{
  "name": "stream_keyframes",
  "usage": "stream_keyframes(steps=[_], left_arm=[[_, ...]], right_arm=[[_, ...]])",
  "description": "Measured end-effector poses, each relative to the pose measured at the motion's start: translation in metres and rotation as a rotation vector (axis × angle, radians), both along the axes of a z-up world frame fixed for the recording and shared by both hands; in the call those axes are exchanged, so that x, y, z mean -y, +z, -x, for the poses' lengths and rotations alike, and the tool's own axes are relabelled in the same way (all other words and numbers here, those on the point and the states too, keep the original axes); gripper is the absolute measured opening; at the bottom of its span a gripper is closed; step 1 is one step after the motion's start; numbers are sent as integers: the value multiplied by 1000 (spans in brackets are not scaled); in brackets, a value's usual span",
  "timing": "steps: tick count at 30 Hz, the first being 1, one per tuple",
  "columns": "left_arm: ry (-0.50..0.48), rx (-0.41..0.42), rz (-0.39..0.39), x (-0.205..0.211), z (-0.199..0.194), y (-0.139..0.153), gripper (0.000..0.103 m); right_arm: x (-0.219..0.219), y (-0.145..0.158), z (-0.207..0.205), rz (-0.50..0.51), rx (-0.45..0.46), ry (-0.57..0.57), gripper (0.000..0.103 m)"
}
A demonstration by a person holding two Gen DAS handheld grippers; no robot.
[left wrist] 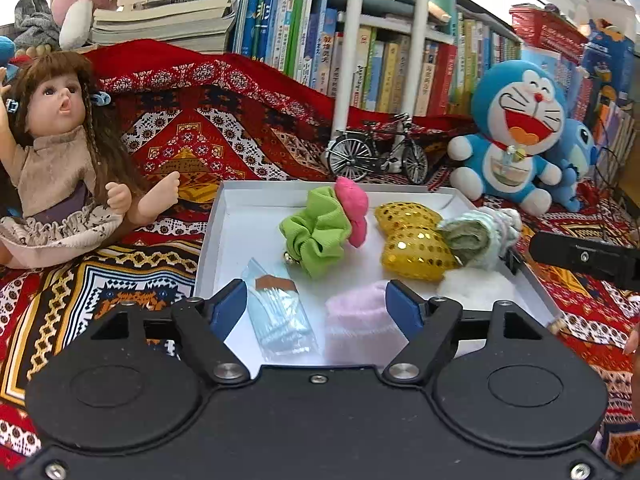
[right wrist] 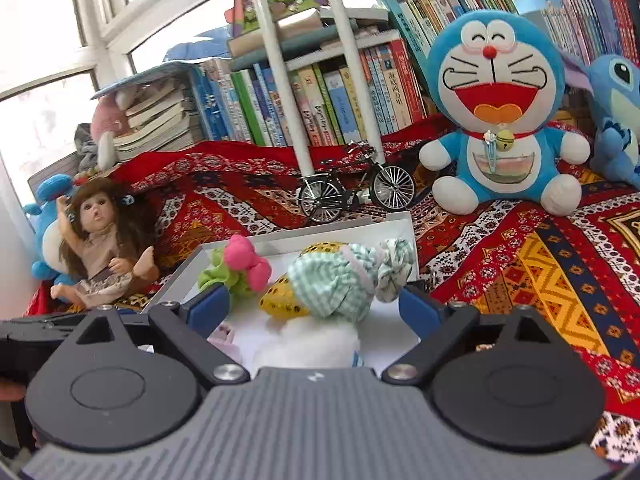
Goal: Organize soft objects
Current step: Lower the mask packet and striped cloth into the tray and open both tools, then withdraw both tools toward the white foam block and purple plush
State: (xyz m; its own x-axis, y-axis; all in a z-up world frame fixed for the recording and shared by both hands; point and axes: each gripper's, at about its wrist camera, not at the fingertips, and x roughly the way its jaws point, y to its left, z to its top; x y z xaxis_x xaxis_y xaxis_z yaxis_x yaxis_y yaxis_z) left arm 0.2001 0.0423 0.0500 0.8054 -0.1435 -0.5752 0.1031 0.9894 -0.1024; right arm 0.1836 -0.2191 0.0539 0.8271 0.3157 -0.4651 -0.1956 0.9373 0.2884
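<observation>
A shallow white tray (left wrist: 240, 232) lies on the patterned red cloth and holds the soft items. In it are a green scrunchie (left wrist: 316, 236) with a pink bow (left wrist: 354, 210), a gold sequinned bow (left wrist: 416, 244), a rolled green-striped cloth (left wrist: 476, 236), a pink fluffy piece (left wrist: 356, 320), a white fluffy piece (left wrist: 472, 290) and a clear blue packet (left wrist: 280, 316). My left gripper (left wrist: 316, 306) stands open over the tray's near edge, with the packet and pink piece lying between its fingers, ungripped. My right gripper (right wrist: 312, 306) is open in front of the striped cloth (right wrist: 344, 280) and gold bow (right wrist: 280, 300), holding nothing.
A doll (left wrist: 60, 160) sits left of the tray and a model bicycle (left wrist: 376, 152) stands behind it. A blue cat plush (left wrist: 516, 136) and a second blue plush (right wrist: 616, 120) sit at the right. Books and white poles (left wrist: 352, 40) line the back.
</observation>
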Motion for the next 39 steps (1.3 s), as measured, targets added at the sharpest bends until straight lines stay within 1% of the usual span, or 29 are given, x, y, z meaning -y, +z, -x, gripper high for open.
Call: stream_keyframes(steps=[6, 11, 16, 22, 26, 32, 39], left_arm=[[-15, 28, -1, -2, 27, 1, 78], [-12, 73, -22, -3, 52, -1, 80], [-9, 92, -27, -6, 74, -6, 82], [13, 98, -15, -11, 87, -13, 84], [35, 98, -26, -13, 93, -20, 84], [67, 128, -55, -15, 106, -28, 85], [91, 92, -36, -20, 108, -39, 86]], right_arm=[[-5, -2, 31, 40, 32, 1, 98], [-7, -7, 57, 50, 63, -9, 100], [-11, -14, 82, 56, 92, -28, 102], [-19, -24, 109, 110, 139, -39, 103], [-22, -33, 123, 127, 152, -46, 103], [-25, -45, 136, 144, 164, -64, 103], [-24, -53, 141, 137, 151, -75, 103]])
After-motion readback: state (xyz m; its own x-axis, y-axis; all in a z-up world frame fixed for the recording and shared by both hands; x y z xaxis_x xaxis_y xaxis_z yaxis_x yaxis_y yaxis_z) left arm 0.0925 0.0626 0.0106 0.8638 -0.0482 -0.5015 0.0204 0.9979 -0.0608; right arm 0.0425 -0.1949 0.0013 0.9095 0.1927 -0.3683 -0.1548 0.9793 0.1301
